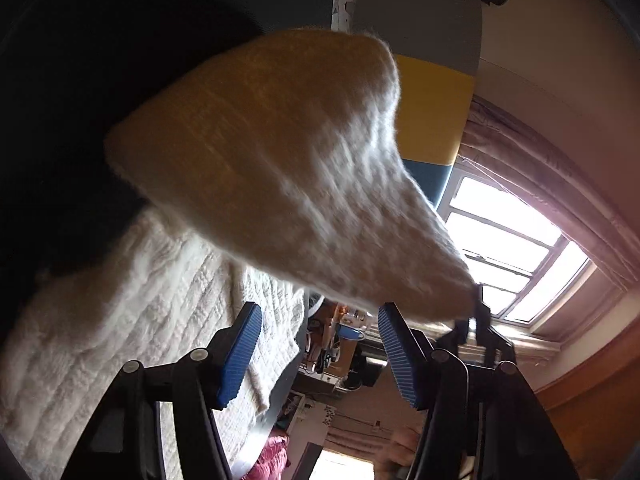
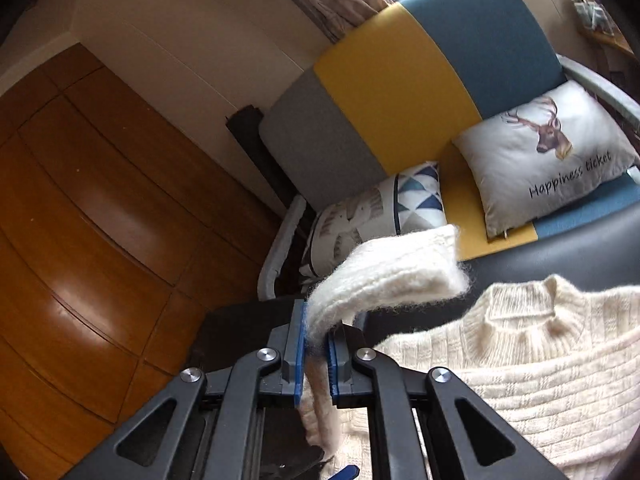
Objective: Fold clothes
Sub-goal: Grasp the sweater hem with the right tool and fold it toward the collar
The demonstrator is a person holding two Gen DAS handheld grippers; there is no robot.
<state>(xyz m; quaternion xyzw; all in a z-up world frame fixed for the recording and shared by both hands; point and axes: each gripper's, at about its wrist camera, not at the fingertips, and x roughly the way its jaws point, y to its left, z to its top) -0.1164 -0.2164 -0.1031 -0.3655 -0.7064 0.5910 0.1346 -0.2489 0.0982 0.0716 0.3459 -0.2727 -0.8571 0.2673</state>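
Observation:
A cream knit sweater (image 2: 520,364) lies flat on a dark surface (image 2: 560,252), its collar toward the sofa. One sleeve (image 2: 392,276) is lifted off it, and my right gripper (image 2: 316,346) is shut on that sleeve, the cuff end hanging free beyond the blue pads. In the left wrist view the same raised sleeve (image 1: 280,168) arches overhead, pinched at its tip by the right gripper (image 1: 478,300). My left gripper (image 1: 320,348) stands open below the sleeve with nothing between its fingers, beside the sweater body (image 1: 120,320).
A grey, yellow and blue sofa back (image 2: 400,80) stands behind the surface with a deer pillow (image 2: 544,152) and a triangle-pattern pillow (image 2: 380,216). A wooden wardrobe (image 2: 80,220) fills the left. A bright window (image 1: 516,248) and room clutter lie beyond the left gripper.

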